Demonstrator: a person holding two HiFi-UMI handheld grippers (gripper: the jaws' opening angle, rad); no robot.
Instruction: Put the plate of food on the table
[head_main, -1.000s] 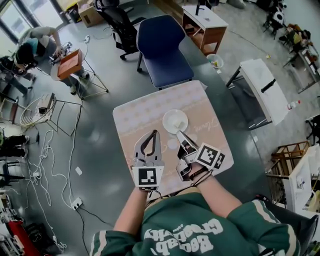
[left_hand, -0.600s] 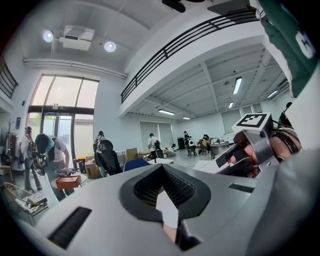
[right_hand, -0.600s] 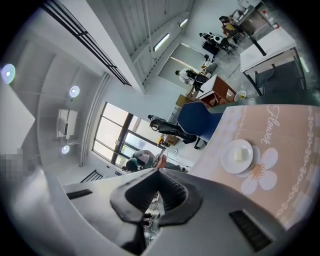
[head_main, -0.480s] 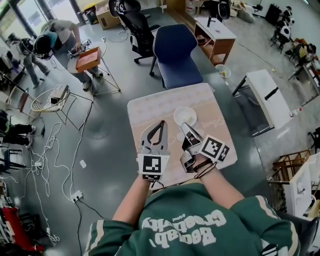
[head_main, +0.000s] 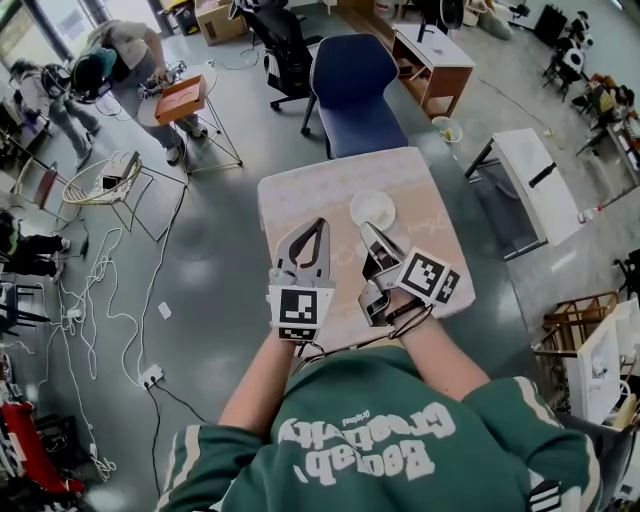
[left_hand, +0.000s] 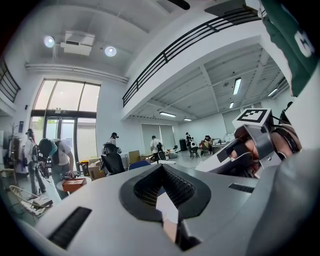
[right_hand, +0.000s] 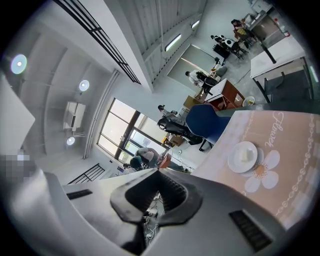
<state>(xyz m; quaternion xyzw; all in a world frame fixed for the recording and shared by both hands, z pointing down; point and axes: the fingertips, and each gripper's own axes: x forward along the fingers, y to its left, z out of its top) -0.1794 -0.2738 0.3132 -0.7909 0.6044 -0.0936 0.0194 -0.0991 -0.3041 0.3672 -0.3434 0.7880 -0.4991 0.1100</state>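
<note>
Head view: plate of food (head_main: 372, 209) sits by the far edge of the desk (head_main: 300, 200), so left claw (head_main: 320, 222) and right claw (head_main: 368, 229) hover pinched shut and empty, job's probably done.

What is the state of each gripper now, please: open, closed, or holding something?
Left gripper: closed, holding nothing.
Right gripper: closed, holding nothing.

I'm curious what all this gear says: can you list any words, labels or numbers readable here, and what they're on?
"Flower": cursive script printed on the tablecloth, beside the plate.
White lettering on the green sweatshirt: seen upside down, too distorted to read.
Marker squares on the left gripper's cube and the right gripper's cube: black-and-white patterns, no letters.
Nothing else is legible.
</note>
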